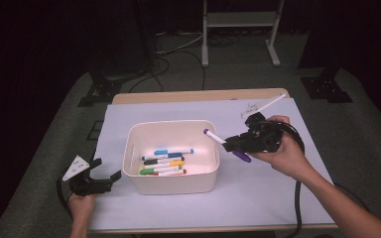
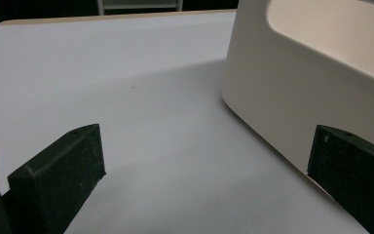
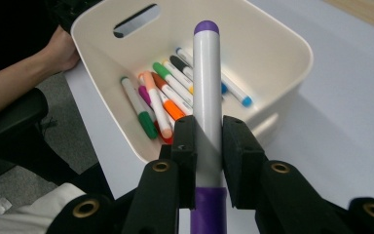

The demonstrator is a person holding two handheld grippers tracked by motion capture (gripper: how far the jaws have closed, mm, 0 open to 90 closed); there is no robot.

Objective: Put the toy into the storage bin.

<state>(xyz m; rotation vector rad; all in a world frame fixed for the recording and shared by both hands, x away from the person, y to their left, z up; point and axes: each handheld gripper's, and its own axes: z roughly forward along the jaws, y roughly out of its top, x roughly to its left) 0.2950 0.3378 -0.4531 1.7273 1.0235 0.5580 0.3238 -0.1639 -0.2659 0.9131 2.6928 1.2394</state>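
A cream plastic bin stands mid-table and holds several coloured markers. My right gripper hovers at the bin's right rim, shut on a white marker with purple ends; its tip points over the bin. In the right gripper view the purple marker runs up between the two jaws, above the bin and the markers inside. My left gripper rests open on the paper left of the bin. In the left gripper view nothing lies between its jaws, and the bin's wall rises on the right.
A large white paper sheet covers the wooden table. A white stick-like item lies at the sheet's far right corner. Cables trail from both grippers. A person's arm and hand show beyond the bin in the right gripper view.
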